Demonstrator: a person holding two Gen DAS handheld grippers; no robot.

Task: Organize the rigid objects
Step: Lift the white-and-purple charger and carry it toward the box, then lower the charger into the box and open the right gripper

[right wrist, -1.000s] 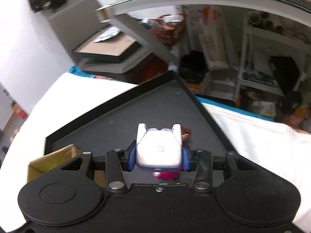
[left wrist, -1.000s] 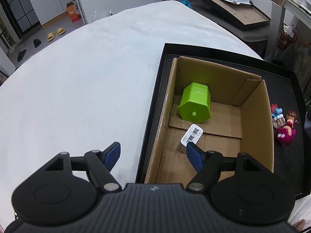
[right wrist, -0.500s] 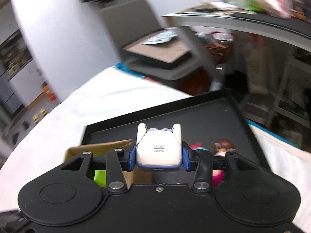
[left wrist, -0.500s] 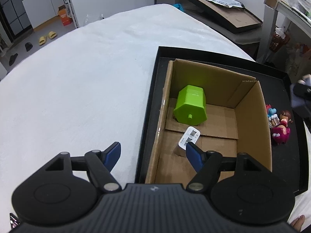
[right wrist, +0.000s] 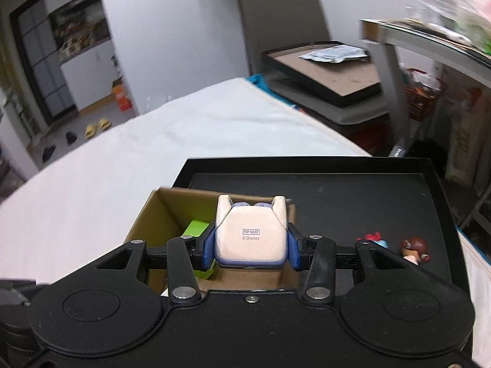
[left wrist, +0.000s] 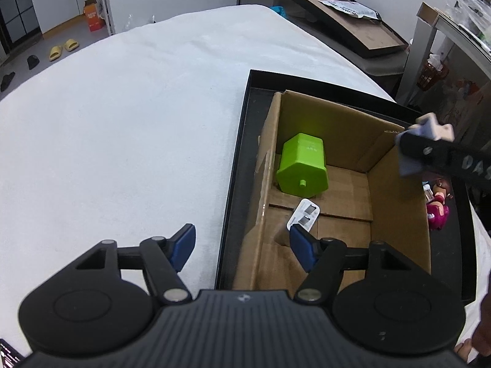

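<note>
The right gripper is pinching a small white toy figure between its blue pads, base facing the camera with printed lettering on it. Compared with a second ago, when it was held over the bare black tray, the toy is now hanging above the right-hand wall of the open cardboard box; in the left wrist view the right gripper is entering from the right edge, over that wall. That shift suggests the carry is nearly done and a release into the box comes next.

The left gripper is hovering with its fingers spread wide and empty, one over the white tablecloth and one over the box's near corner, much as it was before.

Inside the box are lying a green hexagonal block and a small white packet. Several small figurines are standing on the tray just outside the box's right wall; motion blur makes their exact number hard to tell.
</note>
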